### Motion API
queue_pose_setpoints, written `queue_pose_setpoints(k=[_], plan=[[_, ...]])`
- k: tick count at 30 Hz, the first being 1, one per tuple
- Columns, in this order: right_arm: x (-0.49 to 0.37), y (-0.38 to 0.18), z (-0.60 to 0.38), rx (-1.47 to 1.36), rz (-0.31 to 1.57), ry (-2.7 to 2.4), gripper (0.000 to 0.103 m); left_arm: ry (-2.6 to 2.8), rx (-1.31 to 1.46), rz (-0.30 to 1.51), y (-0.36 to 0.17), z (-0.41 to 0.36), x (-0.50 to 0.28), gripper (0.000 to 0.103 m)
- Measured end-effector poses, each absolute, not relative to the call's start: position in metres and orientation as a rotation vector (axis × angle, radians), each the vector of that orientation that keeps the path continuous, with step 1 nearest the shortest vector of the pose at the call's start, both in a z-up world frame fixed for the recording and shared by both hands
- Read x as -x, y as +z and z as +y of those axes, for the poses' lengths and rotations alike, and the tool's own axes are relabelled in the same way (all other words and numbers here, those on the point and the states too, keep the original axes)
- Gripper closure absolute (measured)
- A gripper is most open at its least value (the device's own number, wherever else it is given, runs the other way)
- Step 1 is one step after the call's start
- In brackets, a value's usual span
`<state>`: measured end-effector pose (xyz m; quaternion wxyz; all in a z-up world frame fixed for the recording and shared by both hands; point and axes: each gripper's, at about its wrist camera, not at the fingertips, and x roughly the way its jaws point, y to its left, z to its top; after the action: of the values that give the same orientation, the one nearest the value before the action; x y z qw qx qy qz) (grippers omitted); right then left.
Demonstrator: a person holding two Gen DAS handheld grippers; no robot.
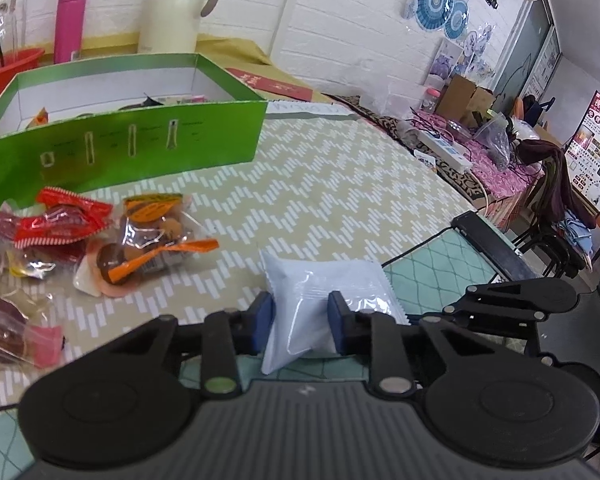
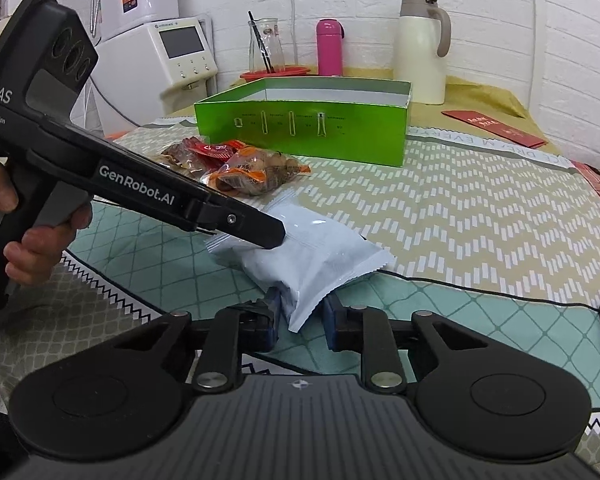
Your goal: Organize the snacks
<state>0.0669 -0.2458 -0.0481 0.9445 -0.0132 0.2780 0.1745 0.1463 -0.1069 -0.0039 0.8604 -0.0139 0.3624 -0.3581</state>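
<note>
Now | your left tongs pinch the pale blue snack packet | right tongs clamp its other corner | packet rests on the surface between both tongs, green box beyond.

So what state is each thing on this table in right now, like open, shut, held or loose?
Green box: open-topped, a few snacks inside.
Pale blue packet: sealed, pinched from two sides.
Left gripper: shut on the packet.
Right gripper: shut on the packet's corner.
Wrapped snacks: sealed, lying loose beside the box.
Pink bottle: capped, upright.
Cream jug: lid on, upright.
</note>
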Motion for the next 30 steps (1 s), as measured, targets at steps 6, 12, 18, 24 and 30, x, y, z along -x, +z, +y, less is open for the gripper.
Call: queue_pose_setpoints(k=[6,12,18,24,30], plan=[[-0.066,-0.024,-0.238,0.048,0.497,0.375,0.065,-0.729,0.048,0.662,0.024,-0.092,-0.138,0.085],[-0.087,0.011,-0.227,0.083,0.383,0.406,0.065,-0.672,0.078,0.556,0.064,-0.068,-0.149,0.085],[-0.126,0.039,-0.207,0.081,0.295,0.439,0.065,-0.582,0.099,0.47,0.094,-0.043,-0.176,0.085],[-0.172,0.041,-0.187,0.064,0.282,0.454,0.065,-0.506,0.13,0.452,0.094,-0.028,-0.217,0.087],[-0.215,0.029,-0.184,0.038,0.341,0.461,0.065,-0.458,0.141,0.504,0.078,-0.024,-0.259,0.088]])
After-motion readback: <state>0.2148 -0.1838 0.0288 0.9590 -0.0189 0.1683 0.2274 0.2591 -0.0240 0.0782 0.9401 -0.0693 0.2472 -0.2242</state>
